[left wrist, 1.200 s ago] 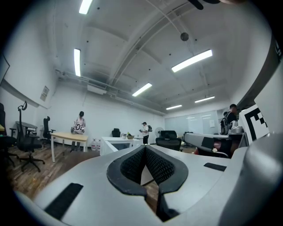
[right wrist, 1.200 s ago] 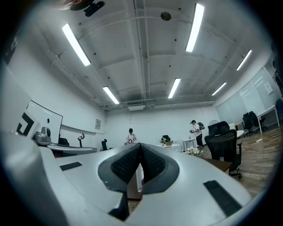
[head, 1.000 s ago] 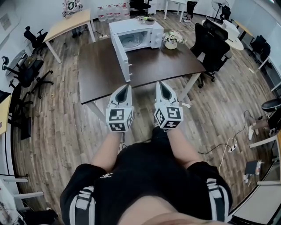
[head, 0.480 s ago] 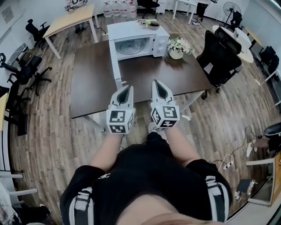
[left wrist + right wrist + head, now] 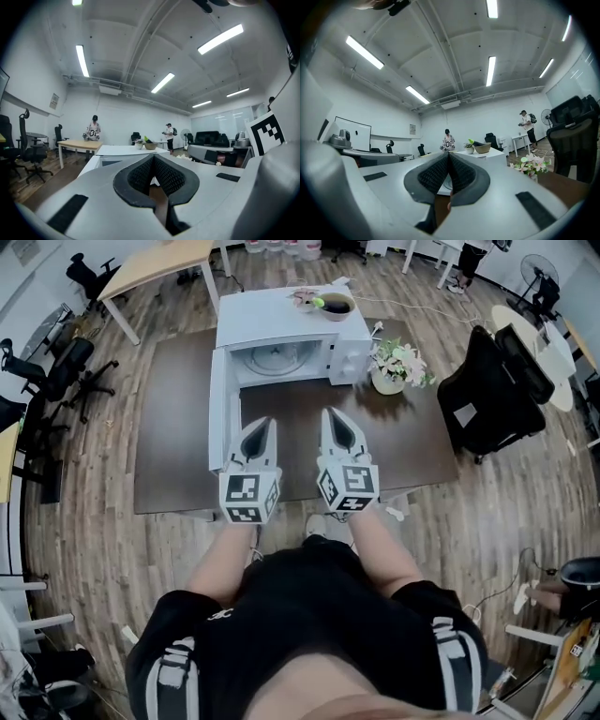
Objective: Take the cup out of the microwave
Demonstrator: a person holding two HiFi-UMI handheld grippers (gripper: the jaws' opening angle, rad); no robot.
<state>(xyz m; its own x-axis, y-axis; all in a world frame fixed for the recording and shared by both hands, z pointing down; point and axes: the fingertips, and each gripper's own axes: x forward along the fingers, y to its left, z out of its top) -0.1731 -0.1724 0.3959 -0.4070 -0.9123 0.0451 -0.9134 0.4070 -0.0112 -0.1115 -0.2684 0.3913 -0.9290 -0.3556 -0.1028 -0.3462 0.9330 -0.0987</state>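
The left gripper (image 5: 263, 427) and right gripper (image 5: 335, 418) are shown pressed together and empty above the table (image 5: 178, 437), facing the open microwave (image 5: 281, 324); the cup cannot be made out.

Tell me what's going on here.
A person holds a gripper in each hand. The left gripper and right gripper are both shut and empty, pointing at a white microwave on a dark table. Its door stands open. Only the turntable shows inside; no cup can be made out from here. Nothing is touched yet.
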